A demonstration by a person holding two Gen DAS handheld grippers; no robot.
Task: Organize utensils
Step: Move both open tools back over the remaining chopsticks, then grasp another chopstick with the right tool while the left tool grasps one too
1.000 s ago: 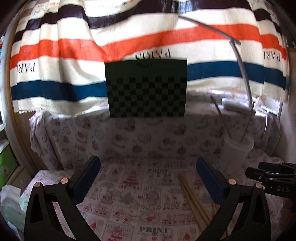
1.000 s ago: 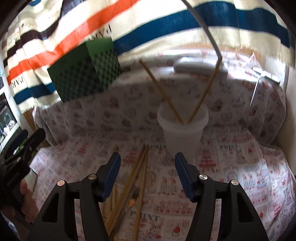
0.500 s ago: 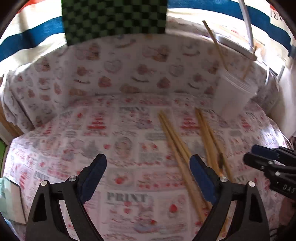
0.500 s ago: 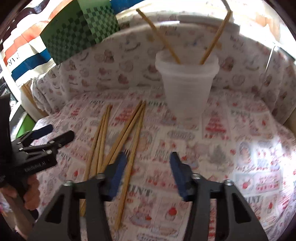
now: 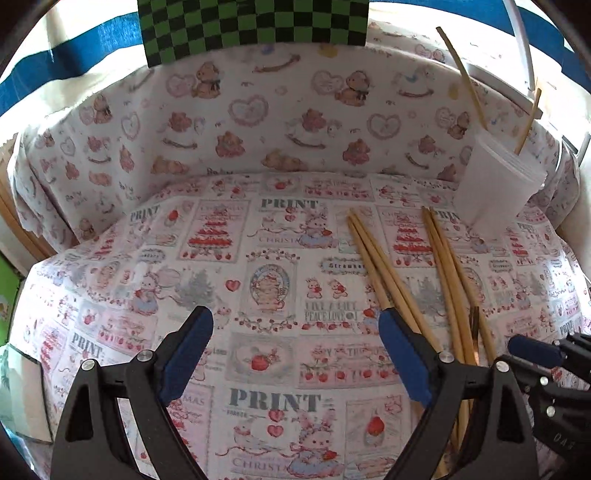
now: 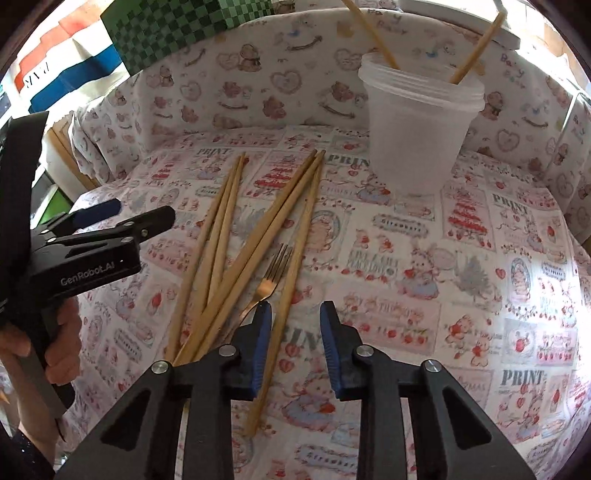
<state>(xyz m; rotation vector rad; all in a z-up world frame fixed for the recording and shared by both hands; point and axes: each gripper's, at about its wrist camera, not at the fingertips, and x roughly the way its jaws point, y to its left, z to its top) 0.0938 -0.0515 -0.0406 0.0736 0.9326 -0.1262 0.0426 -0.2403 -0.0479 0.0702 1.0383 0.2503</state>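
Right wrist view: right claw [image 6: 295, 343] partly open, holding nothing, low over the cloth [image 6: 461, 295]. One chopstick [image 6: 291, 280] between the fingers. Fork [image 6: 271, 275] at 11 o'clock from the claw, touching the sticks [image 6: 221, 236]. Cup [image 6: 417, 136] at 1 o'clock, two sticks inside. Left wrist view: left claw [image 5: 295, 350] wide open, empty. Sticks at 2 o'clock, cup [image 5: 495, 188] farther off at 2 o'clock. Checked board [image 5: 255, 26] at 12.
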